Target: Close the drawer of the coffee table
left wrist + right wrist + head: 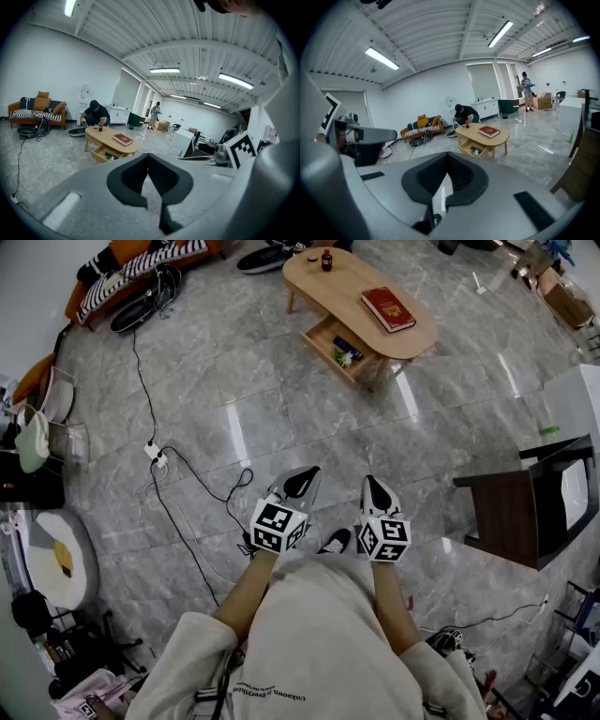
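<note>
Left gripper (300, 484) and right gripper (378, 493) side by side, tilted slightly down, fingers (129, 180) closed, empty, open drawer (326, 337) well ahead

Quick look at our getup: we're in a baggy cream long-sleeved sweatshirt (314, 638) with one thin line of black print near the hem, too small to read. Our left gripper (306, 478) and right gripper (373, 486) both have smooth light-grey moulded shells, black ribbed pads (131, 176) lining the jaws, and a white cube with black square markers (278, 526) at the back. There's also a black-and-white shoe (335, 541).
</note>
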Demonstrator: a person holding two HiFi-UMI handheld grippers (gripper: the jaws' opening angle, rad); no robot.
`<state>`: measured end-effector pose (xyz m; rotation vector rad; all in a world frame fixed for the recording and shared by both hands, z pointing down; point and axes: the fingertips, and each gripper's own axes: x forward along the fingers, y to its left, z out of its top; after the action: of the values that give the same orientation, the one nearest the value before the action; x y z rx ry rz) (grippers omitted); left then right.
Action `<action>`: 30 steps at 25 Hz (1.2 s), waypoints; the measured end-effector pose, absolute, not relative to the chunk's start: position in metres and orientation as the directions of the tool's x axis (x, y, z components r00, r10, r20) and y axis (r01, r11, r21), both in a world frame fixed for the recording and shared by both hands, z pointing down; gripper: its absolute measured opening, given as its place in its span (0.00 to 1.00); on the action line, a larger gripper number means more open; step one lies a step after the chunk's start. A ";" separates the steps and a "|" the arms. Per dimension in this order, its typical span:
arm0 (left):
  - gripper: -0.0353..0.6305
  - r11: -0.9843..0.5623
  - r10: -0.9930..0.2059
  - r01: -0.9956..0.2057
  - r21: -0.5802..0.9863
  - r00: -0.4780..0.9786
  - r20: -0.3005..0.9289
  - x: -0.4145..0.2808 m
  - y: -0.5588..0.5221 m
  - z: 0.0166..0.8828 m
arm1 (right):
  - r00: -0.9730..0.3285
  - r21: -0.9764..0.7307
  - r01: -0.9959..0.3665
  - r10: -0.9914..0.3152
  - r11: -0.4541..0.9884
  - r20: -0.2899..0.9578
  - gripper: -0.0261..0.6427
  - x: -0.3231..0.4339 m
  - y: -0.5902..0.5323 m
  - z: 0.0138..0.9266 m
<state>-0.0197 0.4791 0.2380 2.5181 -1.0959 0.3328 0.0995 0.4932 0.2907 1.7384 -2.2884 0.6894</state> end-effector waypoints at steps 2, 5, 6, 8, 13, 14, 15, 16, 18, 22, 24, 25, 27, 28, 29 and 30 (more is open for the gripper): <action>0.07 -0.635 -0.638 -0.729 0.256 0.681 0.359 -0.040 0.464 0.238 | -0.291 -0.244 -0.949 -0.859 0.201 0.422 0.06 0.078 0.477 0.292; 0.07 -0.644 -0.621 -0.713 0.276 0.699 0.355 -0.070 0.434 0.235 | -0.298 -0.224 -0.950 -0.852 0.219 0.430 0.06 0.042 0.451 0.293; 0.07 -0.646 -0.619 -0.708 0.285 0.705 0.347 -0.080 0.424 0.234 | -0.304 -0.214 -0.949 -0.847 0.231 0.435 0.06 0.029 0.443 0.294; 0.07 -0.653 -0.615 -0.696 0.300 0.718 0.327 -0.096 0.402 0.231 | -0.306 -0.199 -0.950 -0.841 0.240 0.446 0.06 0.010 0.430 0.297; 0.07 -0.730 -0.533 -0.618 0.293 0.782 0.322 -0.126 0.354 0.229 | -0.222 -0.252 -0.961 -0.855 0.112 0.468 0.06 -0.003 0.399 0.318; 0.07 -0.747 -0.514 -0.602 0.282 0.792 0.329 -0.135 0.347 0.230 | -0.204 -0.261 -0.962 -0.855 0.083 0.477 0.06 -0.005 0.394 0.326; 0.07 -0.760 -0.501 -0.592 0.269 0.797 0.338 -0.145 0.341 0.231 | -0.183 -0.262 -0.963 -0.853 0.056 0.488 0.06 -0.007 0.389 0.333; 0.07 -0.767 -0.494 -0.588 0.258 0.797 0.348 -0.158 0.335 0.232 | -0.160 -0.259 -0.965 -0.852 0.029 0.499 0.06 -0.009 0.383 0.340; 0.07 -0.763 -0.495 -0.596 0.250 0.788 0.365 -0.185 0.322 0.235 | -0.116 -0.262 -0.965 -0.853 -0.026 0.509 0.06 -0.013 0.368 0.345; 0.07 -0.716 -0.527 -0.636 0.289 0.763 0.374 -0.237 0.298 0.245 | -0.060 -0.317 -0.943 -0.887 -0.100 0.458 0.06 -0.023 0.331 0.332; 0.07 -0.688 -0.544 -0.655 0.312 0.750 0.376 -0.253 0.283 0.251 | -0.052 -0.317 -0.943 -0.895 -0.102 0.444 0.06 -0.028 0.313 0.325; 0.07 -0.677 -0.551 -0.662 0.322 0.746 0.374 -0.257 0.276 0.253 | -0.052 -0.313 -0.945 -0.896 -0.099 0.442 0.06 -0.029 0.306 0.324; 0.07 -0.665 -0.558 -0.664 0.342 0.746 0.362 -0.259 0.262 0.254 | -0.050 -0.297 -0.950 -0.894 -0.095 0.446 0.06 -0.028 0.296 0.323; 0.07 -0.666 -0.556 -0.659 0.351 0.751 0.355 -0.258 0.255 0.254 | -0.045 -0.288 -0.953 -0.892 -0.098 0.451 0.06 -0.027 0.291 0.324; 0.07 -0.670 -0.549 -0.650 0.358 0.759 0.350 -0.255 0.249 0.255 | -0.038 -0.280 -0.954 -0.889 -0.103 0.456 0.06 -0.026 0.287 0.326; 0.07 -0.678 -0.538 -0.640 0.361 0.767 0.349 -0.252 0.243 0.256 | -0.031 -0.276 -0.955 -0.886 -0.111 0.463 0.06 -0.024 0.284 0.328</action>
<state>-0.2518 0.2427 0.2565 2.4939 -0.8873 0.2956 -0.0236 0.2837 0.3282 2.0941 -2.0058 0.8266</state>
